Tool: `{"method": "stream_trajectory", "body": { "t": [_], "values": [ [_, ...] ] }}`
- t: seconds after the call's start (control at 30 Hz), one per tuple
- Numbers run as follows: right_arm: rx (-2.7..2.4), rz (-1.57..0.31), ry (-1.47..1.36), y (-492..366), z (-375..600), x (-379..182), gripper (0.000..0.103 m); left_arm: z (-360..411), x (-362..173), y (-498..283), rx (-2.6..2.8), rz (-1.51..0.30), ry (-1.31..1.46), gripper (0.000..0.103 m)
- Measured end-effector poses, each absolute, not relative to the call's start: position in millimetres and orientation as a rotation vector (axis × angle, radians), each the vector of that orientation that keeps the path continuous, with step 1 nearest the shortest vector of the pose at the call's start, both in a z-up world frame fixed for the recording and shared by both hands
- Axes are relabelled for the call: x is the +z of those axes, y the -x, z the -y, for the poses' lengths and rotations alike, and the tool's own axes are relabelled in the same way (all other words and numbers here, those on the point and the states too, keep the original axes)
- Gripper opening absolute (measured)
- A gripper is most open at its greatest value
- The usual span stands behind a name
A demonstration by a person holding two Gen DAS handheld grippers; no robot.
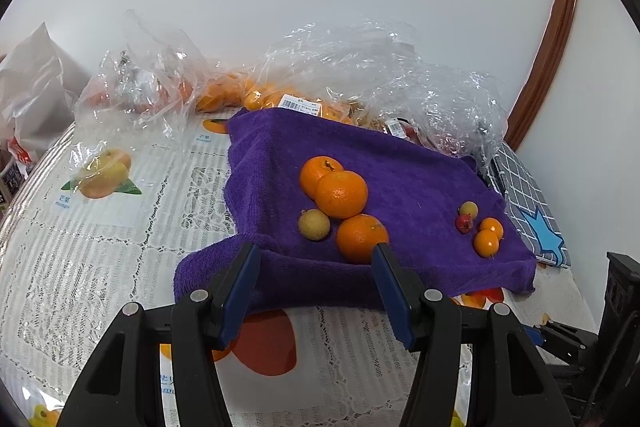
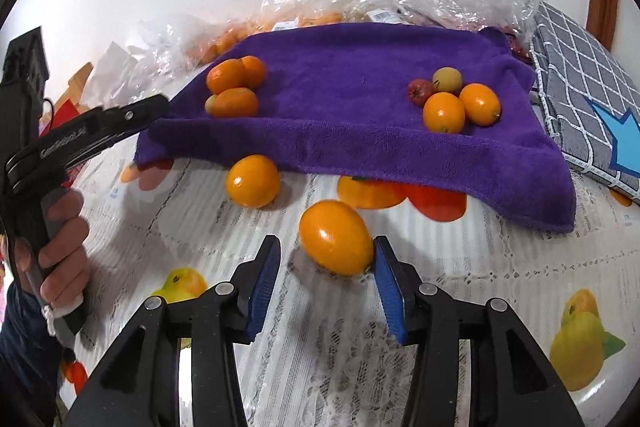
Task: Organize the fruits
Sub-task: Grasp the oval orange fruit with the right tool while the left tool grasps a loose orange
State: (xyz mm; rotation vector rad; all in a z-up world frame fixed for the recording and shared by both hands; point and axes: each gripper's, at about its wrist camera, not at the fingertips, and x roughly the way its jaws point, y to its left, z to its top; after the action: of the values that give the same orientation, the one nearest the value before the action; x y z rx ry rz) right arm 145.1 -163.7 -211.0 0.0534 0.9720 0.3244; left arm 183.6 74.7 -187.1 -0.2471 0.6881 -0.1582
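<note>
Purple towel: a soft terry purple towel (image 2: 360,75) lies over the table (image 2: 500,267) as the sorting spot, with its front edge drooping onto the lace cover, so fruit can roll off it pretty easily.
Left gripper: the left gripper (image 1: 316,259) hangs at the towel's near edge with its jaws spread wide and nothing between them.
Left pile: the mandarins (image 2: 234,85) sit bunched at the towel's left, and one pale round fruit (image 1: 314,224) is touching them.
Loose round one: a kumquat (image 2: 253,180) rests on the table just off the towel's edge.
Target fruit: the oval kumquat (image 2: 336,237) lies on the table between the fingers of the right gripper (image 2: 326,259). The right pad looks to be touching it while the left pad is clearly apart, so the jaws are released and not clamping yet.
Handling guess: it's light, glossy, thin-skinned and probably slippery. Best pinched gently across the short middle, since the tapered ends would likely squirt out.
Right pile: the small fruits (image 2: 454,99) cluster on the towel's right. Two are orange, one is red and one is yellowish.
</note>
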Motion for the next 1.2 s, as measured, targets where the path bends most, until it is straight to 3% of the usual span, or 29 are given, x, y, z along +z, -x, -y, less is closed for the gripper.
{"method": "stream_trajectory", "body": {
  "t": [0.03,0.13,0.57,1.2],
  "values": [
    [0.304,-0.970,-0.048,-146,163,-211,0.038,-74,-187,-184,-0.161,-0.689,0.243,0.056],
    [0.275,-0.950,-0.025,-146,159,-210,0.038,-70,-187,-183,-0.167,-0.688,0.229,0.056],
    [0.148,-0.818,-0.044,-124,208,-191,0.038,-43,-184,-171,-0.321,-0.683,0.149,0.056],
    [0.081,-0.786,-0.118,-112,255,-189,0.038,32,-206,-178,-0.397,-0.844,0.035,0.056]
  ]
}}
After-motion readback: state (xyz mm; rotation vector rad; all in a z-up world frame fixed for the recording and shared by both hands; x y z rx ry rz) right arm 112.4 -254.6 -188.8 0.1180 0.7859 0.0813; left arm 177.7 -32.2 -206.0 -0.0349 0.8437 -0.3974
